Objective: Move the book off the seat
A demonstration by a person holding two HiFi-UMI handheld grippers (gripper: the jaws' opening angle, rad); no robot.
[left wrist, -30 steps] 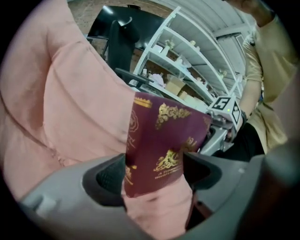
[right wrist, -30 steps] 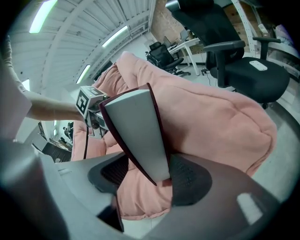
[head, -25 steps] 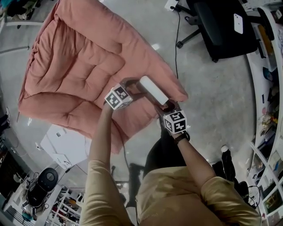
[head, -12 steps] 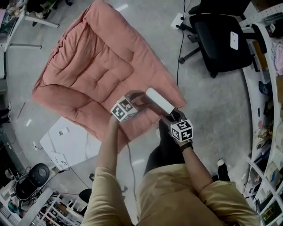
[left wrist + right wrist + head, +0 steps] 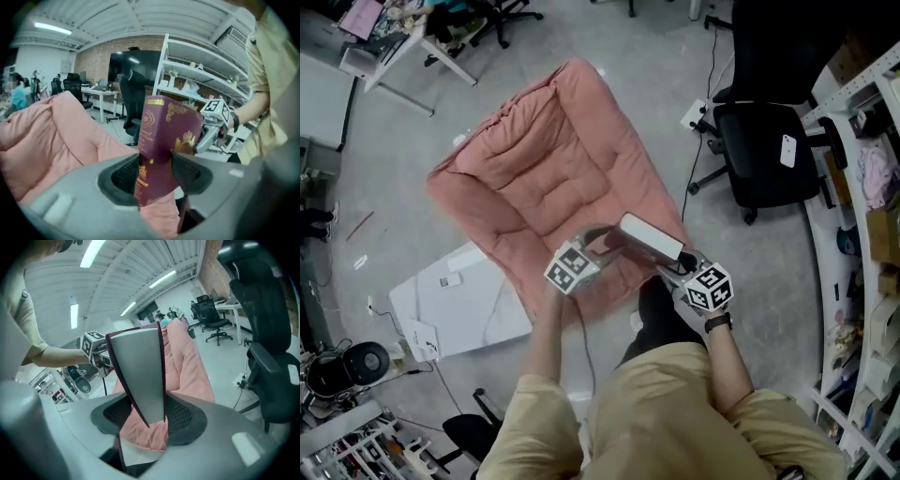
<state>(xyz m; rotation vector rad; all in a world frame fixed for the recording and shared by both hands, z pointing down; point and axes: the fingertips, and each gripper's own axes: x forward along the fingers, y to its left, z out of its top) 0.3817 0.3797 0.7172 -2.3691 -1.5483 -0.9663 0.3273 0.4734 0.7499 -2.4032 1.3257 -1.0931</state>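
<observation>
maroon book [image 5: 166, 131], left hand-held gripper [image 5: 157, 172] just tightened on crested cover, right hand-held gripper [image 5: 147, 411] pinching fore-edge

The book [image 5: 164, 136] has a dark red cover with gold swirls and a gold crown. Its page edge is white. The seat [image 5: 553, 178] is pink all over. The floor [image 5: 412, 122] is grey. The office chair [image 5: 764, 155] is black. The two marker cubes [image 5: 573, 268] are white with black squares.
</observation>
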